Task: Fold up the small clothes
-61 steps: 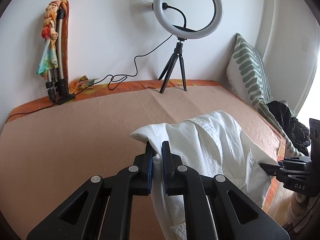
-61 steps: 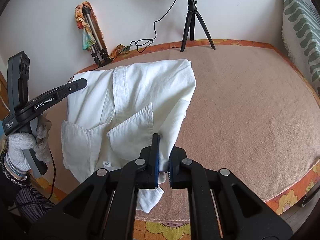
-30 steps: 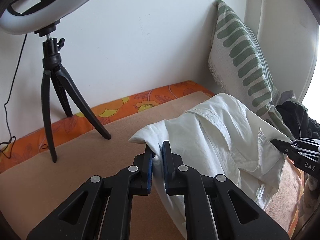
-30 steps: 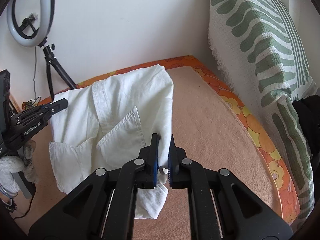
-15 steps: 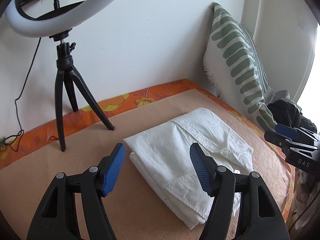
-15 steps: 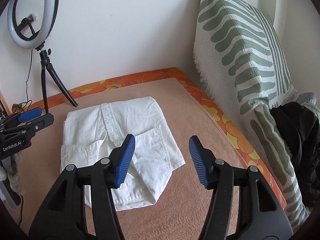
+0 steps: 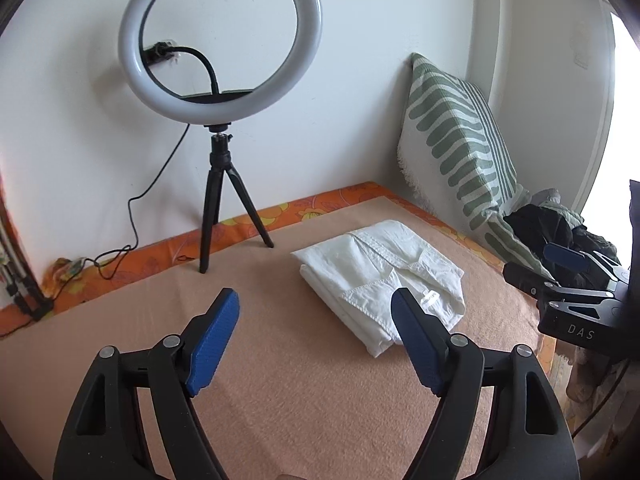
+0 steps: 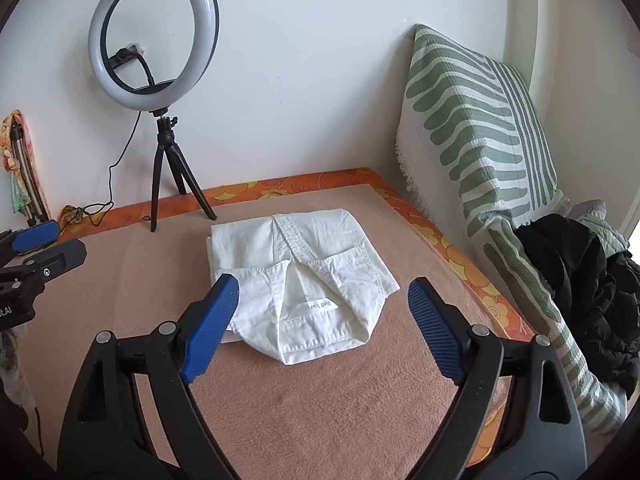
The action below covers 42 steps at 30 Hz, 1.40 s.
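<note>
A white folded garment [image 8: 298, 276] lies flat on the tan blanket [image 8: 340, 408], its label facing up near the front fold. My right gripper [image 8: 322, 302] hovers back from it, jaws opening wide, nothing between the blue pads. In the left wrist view the same garment [image 7: 376, 276] lies ahead to the right. My left gripper [image 7: 314, 312] is also opening, apart from the cloth, holding nothing. The right gripper shows at the right edge there [image 7: 560, 268], and the left gripper at the left edge of the right wrist view [image 8: 40, 248].
A ring light on a black tripod [image 7: 218, 208] stands at the back by the wall, its cable trailing left. A green-striped pillow [image 8: 476, 136] leans against the right wall with dark clothes [image 8: 580, 280] piled beside it. An orange flowered sheet [image 8: 460, 256] borders the blanket.
Both grippers let go of the white garment, opened wide and drew back and up. The garment now lies folded on the blanket instead of hanging between them.
</note>
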Each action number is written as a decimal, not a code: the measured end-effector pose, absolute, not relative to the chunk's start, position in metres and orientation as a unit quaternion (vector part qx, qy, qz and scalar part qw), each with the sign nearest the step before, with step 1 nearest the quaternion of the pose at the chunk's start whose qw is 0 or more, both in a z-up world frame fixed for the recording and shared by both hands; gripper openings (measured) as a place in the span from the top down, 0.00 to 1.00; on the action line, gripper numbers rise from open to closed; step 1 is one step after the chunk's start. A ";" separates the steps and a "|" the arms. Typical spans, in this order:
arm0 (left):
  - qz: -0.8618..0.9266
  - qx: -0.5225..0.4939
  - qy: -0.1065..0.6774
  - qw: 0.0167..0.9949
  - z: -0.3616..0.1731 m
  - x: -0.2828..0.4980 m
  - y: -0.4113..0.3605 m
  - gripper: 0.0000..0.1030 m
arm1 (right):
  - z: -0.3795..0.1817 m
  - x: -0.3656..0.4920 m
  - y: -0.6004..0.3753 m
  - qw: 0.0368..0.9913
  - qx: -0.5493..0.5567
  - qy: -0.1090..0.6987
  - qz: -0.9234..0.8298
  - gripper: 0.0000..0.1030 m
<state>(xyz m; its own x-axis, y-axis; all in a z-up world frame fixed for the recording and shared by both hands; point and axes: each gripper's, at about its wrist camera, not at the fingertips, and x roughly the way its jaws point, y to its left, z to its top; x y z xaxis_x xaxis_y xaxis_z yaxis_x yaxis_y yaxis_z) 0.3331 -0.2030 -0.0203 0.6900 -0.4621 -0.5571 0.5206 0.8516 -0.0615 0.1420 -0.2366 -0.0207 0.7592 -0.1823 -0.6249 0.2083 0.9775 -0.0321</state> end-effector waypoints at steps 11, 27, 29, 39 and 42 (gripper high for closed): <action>-0.250 0.078 0.290 0.921 -0.029 0.254 -0.138 0.14 | -0.028 0.075 -0.179 0.939 0.038 0.324 -0.112 0.02; -0.241 0.084 0.286 0.923 -0.045 0.202 -0.114 0.01 | -0.024 0.045 -0.157 0.951 0.017 0.283 -0.124 0.00; -0.241 0.087 0.286 0.923 -0.047 0.198 -0.114 0.01 | -0.024 0.043 -0.156 0.952 0.016 0.281 -0.121 0.00; -0.243 0.096 0.270 0.927 -0.046 0.183 -0.114 0.01 | -0.025 0.040 -0.156 0.951 0.022 0.282 -0.127 0.00; -0.245 0.096 0.270 0.926 -0.045 0.183 -0.113 0.01 | -0.025 0.040 -0.155 0.951 0.021 0.284 -0.125 0.00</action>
